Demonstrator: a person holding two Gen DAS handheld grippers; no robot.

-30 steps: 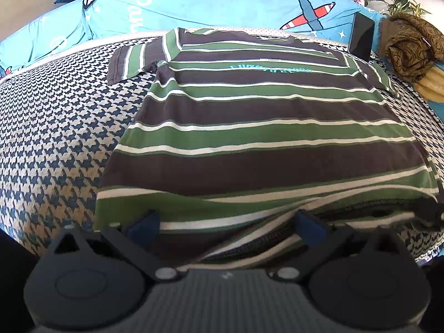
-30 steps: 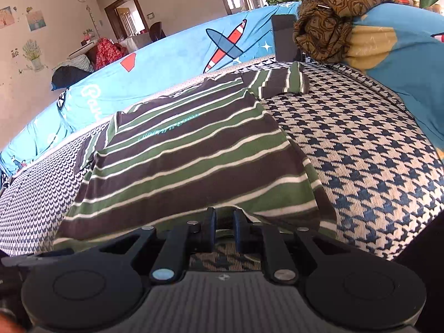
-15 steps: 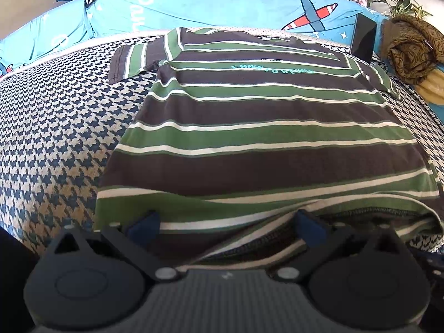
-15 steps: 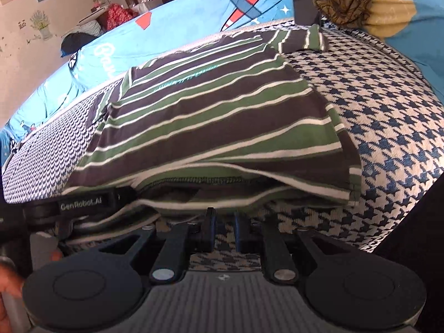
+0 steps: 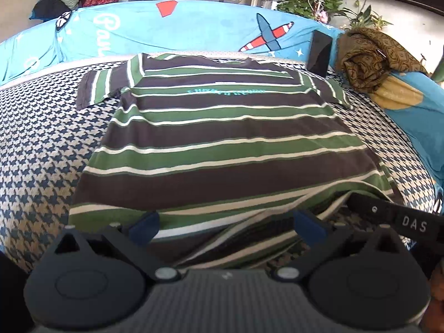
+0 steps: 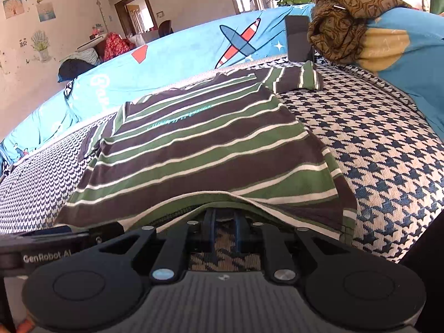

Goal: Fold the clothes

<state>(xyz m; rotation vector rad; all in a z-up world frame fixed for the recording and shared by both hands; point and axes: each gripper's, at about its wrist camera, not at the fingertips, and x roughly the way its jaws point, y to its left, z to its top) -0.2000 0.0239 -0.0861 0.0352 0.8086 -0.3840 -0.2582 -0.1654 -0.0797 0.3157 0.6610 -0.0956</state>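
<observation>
Right wrist view: right gripper [image 6: 224, 219] nearly closed under striped shirt [image 6: 199, 149] hem at 6 o'clock (lifting layer, seemingly); left gripper [image 5: 226, 223] spread wide.

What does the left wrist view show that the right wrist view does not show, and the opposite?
Only the left wrist view shows the left gripper with its jaws wide open above the hem. Only the right wrist view shows the wall stickers and the right gripper with its jaws close together under the raised hem. Both show the green, brown and white striped T-shirt on the houndstooth cover, the blue aeroplane blanket and the brown patterned cloth.
</observation>
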